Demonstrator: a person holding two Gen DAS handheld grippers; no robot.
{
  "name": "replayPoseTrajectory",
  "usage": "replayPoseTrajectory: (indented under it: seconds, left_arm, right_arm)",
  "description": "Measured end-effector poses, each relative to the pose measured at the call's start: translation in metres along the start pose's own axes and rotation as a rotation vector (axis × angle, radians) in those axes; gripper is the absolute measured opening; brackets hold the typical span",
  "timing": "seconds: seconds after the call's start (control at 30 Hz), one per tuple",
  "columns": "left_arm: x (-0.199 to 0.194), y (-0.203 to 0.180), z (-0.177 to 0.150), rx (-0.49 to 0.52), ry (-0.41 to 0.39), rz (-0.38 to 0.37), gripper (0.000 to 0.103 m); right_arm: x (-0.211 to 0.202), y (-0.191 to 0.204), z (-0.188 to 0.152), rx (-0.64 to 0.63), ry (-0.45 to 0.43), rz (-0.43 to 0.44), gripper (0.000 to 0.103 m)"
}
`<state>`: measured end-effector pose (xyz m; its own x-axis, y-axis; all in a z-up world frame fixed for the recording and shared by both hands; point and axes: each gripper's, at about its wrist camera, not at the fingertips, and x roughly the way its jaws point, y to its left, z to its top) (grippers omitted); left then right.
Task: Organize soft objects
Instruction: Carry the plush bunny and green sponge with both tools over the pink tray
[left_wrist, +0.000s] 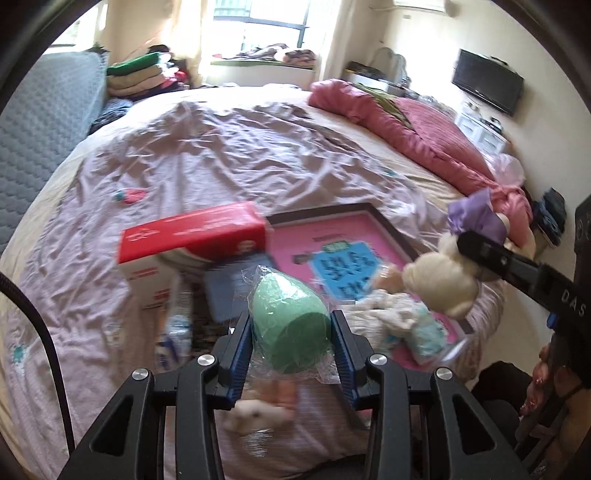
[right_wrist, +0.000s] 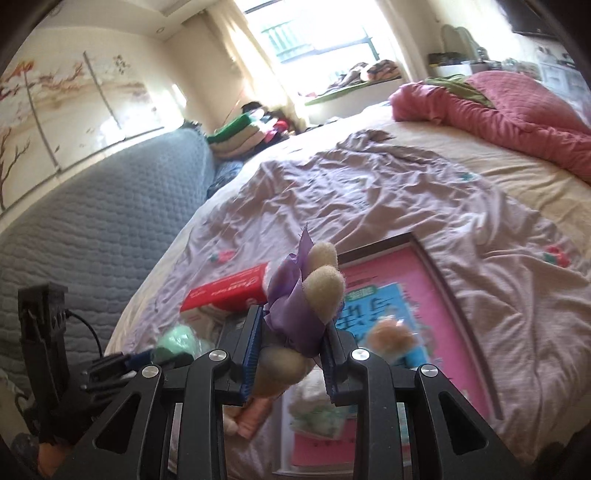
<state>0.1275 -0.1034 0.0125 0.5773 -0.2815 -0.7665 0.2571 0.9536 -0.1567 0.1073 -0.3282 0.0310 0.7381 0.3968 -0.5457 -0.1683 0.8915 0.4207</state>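
Observation:
My left gripper (left_wrist: 291, 328) is shut on a green egg-shaped sponge (left_wrist: 291, 314) in a clear plastic wrap, held above the bed. My right gripper (right_wrist: 291, 339) is shut on a cream plush bunny (right_wrist: 323, 286) with a purple bow (right_wrist: 291, 306); the bunny also shows in the left wrist view (left_wrist: 439, 280), held above the pink tray. The green sponge shows blurred in the right wrist view (right_wrist: 177, 343). A small plush doll in blue and white (left_wrist: 410, 325) lies on the tray. Another small pink and white plush (left_wrist: 258, 406) lies on the bed under my left gripper.
A pink tray with a dark frame (left_wrist: 373, 218) (right_wrist: 424, 280) lies on the wrinkled lilac sheet (left_wrist: 221, 147). A red and white box (left_wrist: 192, 236) stands left of it. A pink quilt (left_wrist: 406, 125) lies at the far right. A grey headboard (right_wrist: 92, 221) is on the left.

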Motion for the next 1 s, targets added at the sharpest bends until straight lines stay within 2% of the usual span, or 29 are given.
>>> replayPoseTrajectory:
  seconds: [0.37,0.57,1.0]
  left_arm:
    - [0.037,-0.071,-0.003,0.097,0.066,-0.053,0.041]
    - [0.065,-0.095,-0.009,0.124,0.124,-0.078,0.041]
    - [0.092,-0.113,-0.024,0.139,0.176,-0.102,0.041]
  right_arm:
    - [-0.021,-0.042,-0.003,0.022,-0.026,-0.084,0.03]
    - [-0.024,-0.065,-0.009,0.042,-0.024,-0.124,0.03]
    - [0.008,-0.092,-0.018,0.08,0.025,-0.082,0.03]
